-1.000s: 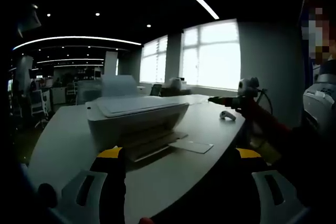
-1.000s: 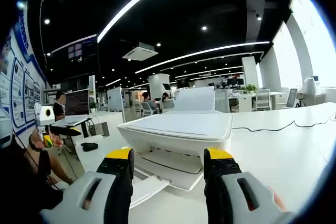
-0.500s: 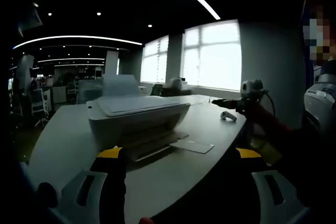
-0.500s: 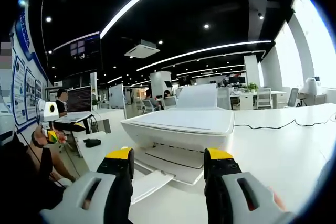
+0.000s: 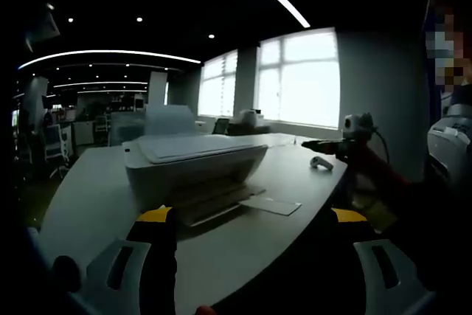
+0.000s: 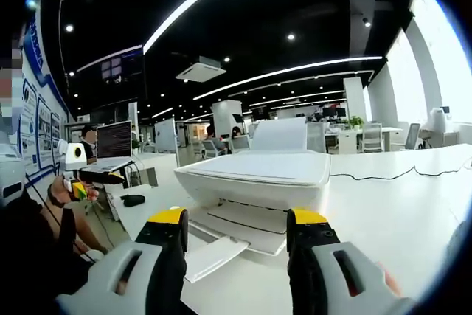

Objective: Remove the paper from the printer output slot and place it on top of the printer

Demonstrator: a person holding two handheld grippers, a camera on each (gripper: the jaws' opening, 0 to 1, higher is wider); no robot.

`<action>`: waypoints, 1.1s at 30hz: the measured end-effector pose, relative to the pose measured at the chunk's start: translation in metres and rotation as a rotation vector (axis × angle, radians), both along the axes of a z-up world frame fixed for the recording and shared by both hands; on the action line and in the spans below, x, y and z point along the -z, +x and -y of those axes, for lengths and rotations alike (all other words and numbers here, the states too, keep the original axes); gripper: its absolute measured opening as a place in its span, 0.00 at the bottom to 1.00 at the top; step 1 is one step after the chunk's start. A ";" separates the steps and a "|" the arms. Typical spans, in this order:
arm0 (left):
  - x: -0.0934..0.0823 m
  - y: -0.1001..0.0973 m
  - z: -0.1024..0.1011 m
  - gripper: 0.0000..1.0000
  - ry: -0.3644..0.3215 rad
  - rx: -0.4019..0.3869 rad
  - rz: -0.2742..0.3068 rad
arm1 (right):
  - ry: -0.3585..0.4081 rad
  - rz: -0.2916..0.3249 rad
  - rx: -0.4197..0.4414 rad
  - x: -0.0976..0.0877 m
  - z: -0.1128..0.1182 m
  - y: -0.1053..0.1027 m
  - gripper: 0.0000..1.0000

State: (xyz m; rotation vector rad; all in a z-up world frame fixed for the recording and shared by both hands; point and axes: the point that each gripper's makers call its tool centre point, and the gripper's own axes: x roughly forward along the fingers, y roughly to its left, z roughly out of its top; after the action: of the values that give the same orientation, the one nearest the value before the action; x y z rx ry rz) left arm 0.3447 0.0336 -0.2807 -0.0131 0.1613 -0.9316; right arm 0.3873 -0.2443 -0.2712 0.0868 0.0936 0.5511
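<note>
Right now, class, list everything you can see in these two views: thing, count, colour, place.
printer: one, white, on the table, ahead of both grippers.
paper: one sheet, white, on the output tray at the printer's front.
table: one, white, under the printer.
cable: one, dark, across the table beside the printer.
laptop: one, screen lit, at the left in the right gripper view.
small object: one, white, on the table near the window.
left gripper: yellow tips, jaws apart, empty.
right gripper: yellow tips, jaws apart, empty, facing the tray.
</note>
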 end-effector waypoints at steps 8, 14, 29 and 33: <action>0.000 0.001 -0.001 0.86 -0.001 -0.007 0.000 | 0.000 -0.005 0.007 0.002 0.005 -0.005 0.50; -0.001 0.000 0.000 0.86 0.001 -0.003 0.005 | 0.002 -0.011 0.006 0.004 0.007 -0.010 0.50; -0.001 0.000 0.000 0.86 0.004 -0.005 0.006 | 0.015 -0.010 0.002 0.003 0.010 -0.018 0.51; -0.002 0.000 -0.001 0.86 0.002 -0.006 0.007 | 0.014 -0.008 0.007 0.003 0.011 -0.022 0.51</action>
State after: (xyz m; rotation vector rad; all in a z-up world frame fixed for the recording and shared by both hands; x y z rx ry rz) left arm 0.3446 0.0343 -0.2787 -0.0088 0.1554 -0.9253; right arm 0.3653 -0.2555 -0.2738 0.1031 0.0968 0.5447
